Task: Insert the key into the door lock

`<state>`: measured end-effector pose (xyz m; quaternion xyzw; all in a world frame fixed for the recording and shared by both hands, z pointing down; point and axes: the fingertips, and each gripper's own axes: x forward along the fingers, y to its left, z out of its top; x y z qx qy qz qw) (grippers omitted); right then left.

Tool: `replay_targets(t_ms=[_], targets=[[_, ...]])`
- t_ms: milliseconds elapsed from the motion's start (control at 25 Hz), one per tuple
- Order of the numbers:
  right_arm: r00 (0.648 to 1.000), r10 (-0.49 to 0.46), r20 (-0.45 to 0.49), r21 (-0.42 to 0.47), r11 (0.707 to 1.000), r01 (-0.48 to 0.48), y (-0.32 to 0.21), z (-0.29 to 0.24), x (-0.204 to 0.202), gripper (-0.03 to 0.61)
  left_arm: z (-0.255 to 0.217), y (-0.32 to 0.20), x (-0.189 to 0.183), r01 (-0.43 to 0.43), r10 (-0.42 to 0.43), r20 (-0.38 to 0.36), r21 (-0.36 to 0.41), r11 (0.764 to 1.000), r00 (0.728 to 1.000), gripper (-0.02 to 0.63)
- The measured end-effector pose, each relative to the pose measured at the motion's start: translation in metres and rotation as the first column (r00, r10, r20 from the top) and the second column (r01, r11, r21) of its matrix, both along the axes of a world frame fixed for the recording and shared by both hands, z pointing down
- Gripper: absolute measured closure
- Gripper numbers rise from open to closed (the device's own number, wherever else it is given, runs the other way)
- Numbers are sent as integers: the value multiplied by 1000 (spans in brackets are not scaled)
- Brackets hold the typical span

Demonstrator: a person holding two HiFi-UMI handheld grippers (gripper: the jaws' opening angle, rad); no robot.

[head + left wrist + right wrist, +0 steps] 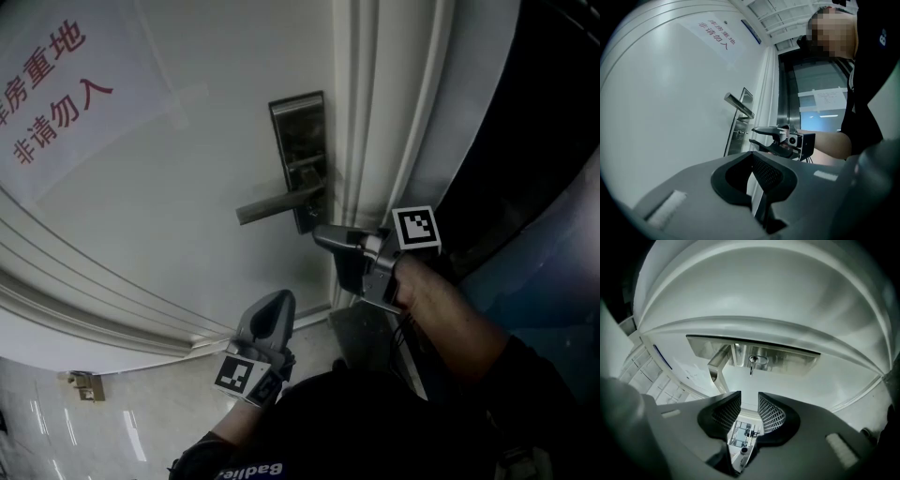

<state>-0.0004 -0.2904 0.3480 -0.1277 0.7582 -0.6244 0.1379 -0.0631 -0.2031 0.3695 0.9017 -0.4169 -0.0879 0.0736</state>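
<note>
Key [753,360] looked seated in door lock [787,359]; judged light, stiff, small, best pinched by bow. Right gripper [747,399] stood spread, empty. Left gripper [752,161] stayed out, pressed together on nothing.

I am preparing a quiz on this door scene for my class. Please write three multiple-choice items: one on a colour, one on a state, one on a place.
1. The characters on the sign are: A blue, B red, C green.
2. The right gripper is: A open, B shut and empty, C shut on a card.
3. The key is: A in the lock plate, B in the right gripper, C on the sign.
Key: B, red print on white; A, its jaws stand apart with nothing between; A, it sits in the keyhole.
</note>
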Motion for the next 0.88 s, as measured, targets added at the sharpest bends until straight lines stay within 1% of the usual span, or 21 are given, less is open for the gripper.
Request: replay_targets(t_ms=[360,520,720,840,880], targets=[[997,65,39,-1,998,-65,47,5,-38,486,-7,39,-37,-70,69,17,29,997,997,594],[993,104,47,5,994,-105,68,8,-54,489,-4,56,-54,-103,103,7,36,994,995,594],[980,192,49,37,980,-194,91,14,-64,512,4,78,-69,-162,163,-25,28,986,986,594],[969,246,31,77,966,-248,102,21,-66,565,12,89,-76,-186,186,-38,21,982,982,594],[965,261,25,87,961,-263,104,24,-67,574,15,92,-79,-188,189,-40,18,982,981,594]])
